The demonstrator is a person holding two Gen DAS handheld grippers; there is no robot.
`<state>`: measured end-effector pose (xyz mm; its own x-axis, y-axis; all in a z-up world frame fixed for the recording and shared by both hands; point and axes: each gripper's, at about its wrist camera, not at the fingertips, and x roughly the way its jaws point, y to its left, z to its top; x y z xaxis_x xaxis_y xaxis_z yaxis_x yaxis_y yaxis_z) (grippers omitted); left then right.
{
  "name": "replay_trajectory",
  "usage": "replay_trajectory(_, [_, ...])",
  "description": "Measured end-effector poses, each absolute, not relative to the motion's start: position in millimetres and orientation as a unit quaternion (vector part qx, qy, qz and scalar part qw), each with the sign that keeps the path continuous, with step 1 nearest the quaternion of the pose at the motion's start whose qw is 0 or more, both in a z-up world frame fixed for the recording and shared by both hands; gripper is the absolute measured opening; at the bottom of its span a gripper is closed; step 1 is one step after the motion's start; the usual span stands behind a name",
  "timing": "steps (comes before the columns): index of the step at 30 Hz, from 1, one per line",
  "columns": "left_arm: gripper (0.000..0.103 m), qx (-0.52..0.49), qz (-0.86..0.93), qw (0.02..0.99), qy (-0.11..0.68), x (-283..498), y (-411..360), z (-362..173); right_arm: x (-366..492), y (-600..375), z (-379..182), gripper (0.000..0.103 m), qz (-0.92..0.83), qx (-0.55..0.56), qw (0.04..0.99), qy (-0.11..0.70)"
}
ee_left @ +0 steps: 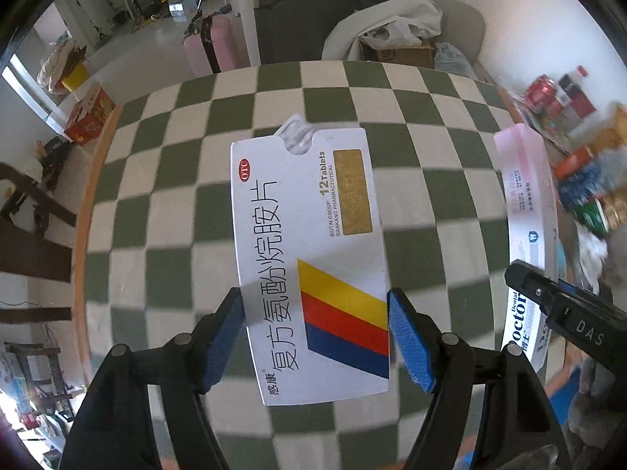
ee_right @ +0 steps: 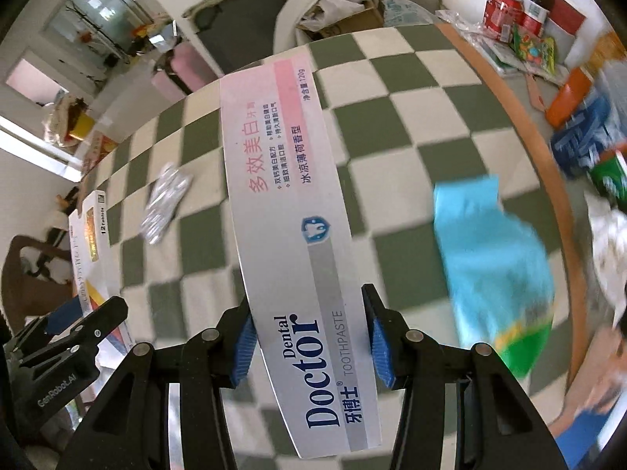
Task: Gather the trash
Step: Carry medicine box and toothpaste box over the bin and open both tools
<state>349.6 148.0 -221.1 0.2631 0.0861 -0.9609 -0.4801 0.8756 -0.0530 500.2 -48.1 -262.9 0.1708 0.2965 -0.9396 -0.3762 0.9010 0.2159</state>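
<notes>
Clamped across their short sides, long axes running straight ahead of the fingers: tablet box [ee_left: 309,258] in left gripper [ee_left: 315,340], toothpaste box [ee_right: 290,235] in right gripper [ee_right: 311,337], above checkered table [ee_left: 164,196].

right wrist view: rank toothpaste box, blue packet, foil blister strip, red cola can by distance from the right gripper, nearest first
1. toothpaste box: clamped between the pads of the right gripper.
2. blue packet: on the checked cloth, just right of the gripper.
3. foil blister strip: on the cloth, upper left, farther out.
4. red cola can: beyond the table's far right edge, top of frame.
</notes>
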Motion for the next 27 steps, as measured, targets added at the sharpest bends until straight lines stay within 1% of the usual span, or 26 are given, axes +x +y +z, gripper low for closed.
replay_trajectory(4, [0.070, -0.172, 0.169, 0.791, 0.562, 287.3, 145.6, -211.8, 432.7, -56.0, -245.2, 0.051, 0.233, -0.023, 0.766, 0.599])
replay_trajectory(9, [0.070, -0.166, 0.155, 0.810, 0.540, 190.1, 141.6, -199.6, 318.5, -58.1, -226.3, 0.051, 0.246, -0.023, 0.778, 0.577])
replay_trajectory(13, [0.070, -0.167, 0.145, 0.810, 0.542, 113.6, 141.8, -202.3, 222.8, -58.3, -226.3, 0.051, 0.246, -0.015, 0.780, 0.574])
replay_trajectory(16, [0.070, -0.181, 0.143, 0.798, 0.557, 60.9, 145.9, -214.0, 152.0, -62.1, -237.2, 0.051, 0.246, 0.002, 0.768, 0.592])
replay_trajectory(20, [0.070, -0.199, 0.142, 0.770, 0.590, 4.1, 150.1, -247.3, 73.1, -67.9, -267.8, 0.051, 0.247, -0.001, 0.736, 0.630])
replay_trajectory(23, [0.070, -0.223, 0.145, 0.740, 0.617, -28.0, 152.8, -285.2, 29.7, -74.4, -302.1, 0.051, 0.244, -0.013, 0.702, 0.669])
replay_trajectory(27, [0.071, -0.259, 0.145, 0.698, 0.652, -59.9, 150.2, -354.6, -11.8, -80.0, -369.5, 0.051, 0.235, -0.030, 0.654, 0.718])
